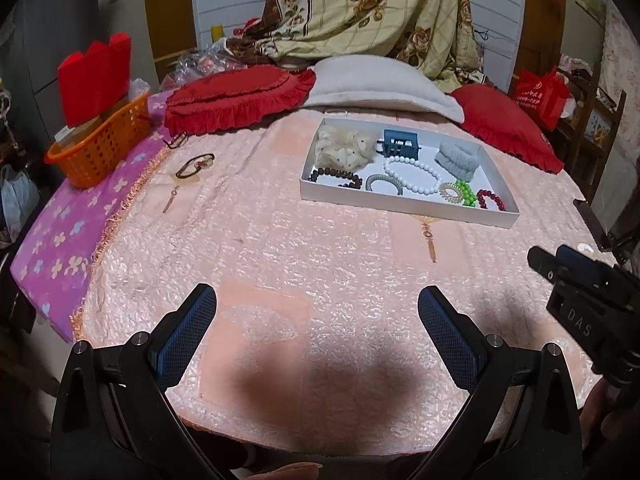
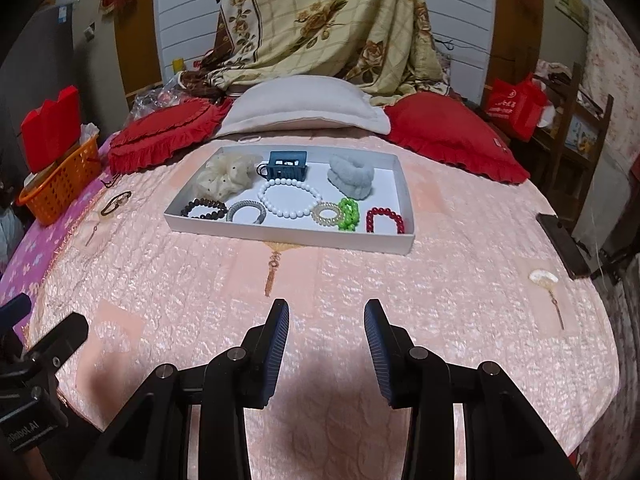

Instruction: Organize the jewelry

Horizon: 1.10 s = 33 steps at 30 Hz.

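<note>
From the left wrist, the left gripper [image 1: 316, 308] hovers over the pink bedspread [image 1: 280, 248], jaws wide and holding nothing; the white tray [image 1: 400, 206] already holds most pieces, but a dark bracelet [image 1: 195, 165] lies loose far left. From the right wrist, the right gripper [image 2: 326, 326] is also spread and holding nothing; a shell hairpin [image 2: 545, 280] waits outside the tray, so the task looks mostly done.

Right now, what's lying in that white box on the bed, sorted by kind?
In the white tray:
Beaded bracelets: 4 (dark brown, white, green, red)
Coiled or woven bands: 2 (silver-grey, pale gold)
Fabric scrunchies: 2 (cream, grey)
Blue claw clip: 1
Total: 9
</note>
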{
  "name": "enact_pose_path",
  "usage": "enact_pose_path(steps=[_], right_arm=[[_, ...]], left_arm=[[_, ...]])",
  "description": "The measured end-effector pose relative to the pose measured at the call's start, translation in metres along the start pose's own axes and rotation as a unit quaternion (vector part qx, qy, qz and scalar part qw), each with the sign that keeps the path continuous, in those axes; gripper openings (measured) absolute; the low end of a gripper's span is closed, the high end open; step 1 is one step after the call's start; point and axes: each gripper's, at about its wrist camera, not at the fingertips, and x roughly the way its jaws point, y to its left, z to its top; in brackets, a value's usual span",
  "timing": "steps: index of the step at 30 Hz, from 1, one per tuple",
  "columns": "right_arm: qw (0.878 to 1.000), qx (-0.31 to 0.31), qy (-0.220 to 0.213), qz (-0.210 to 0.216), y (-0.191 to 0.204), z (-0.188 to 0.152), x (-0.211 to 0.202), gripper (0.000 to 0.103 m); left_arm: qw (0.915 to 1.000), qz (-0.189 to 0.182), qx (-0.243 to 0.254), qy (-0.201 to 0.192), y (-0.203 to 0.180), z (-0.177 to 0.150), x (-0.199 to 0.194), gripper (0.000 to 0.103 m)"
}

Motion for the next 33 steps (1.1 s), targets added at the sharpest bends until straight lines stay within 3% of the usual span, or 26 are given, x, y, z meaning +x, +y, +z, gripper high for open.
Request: enact_pose_path(steps=[15, 33], right_arm=[[0.999, 0.032, 0.017, -0.021, -0.023, 0.013, 0.016, 0.037], [0.999, 0.016, 0.030, -0.013, 0.003, 0.007, 0.016, 0.037]], left_arm=[[0.9995, -0.008, 0.020, 0.024, -0.020, 0.017, 0.010, 0.101], [0.9990, -0.016, 0.010, 0.041, -0.009, 0.012, 0.014, 0.101]])
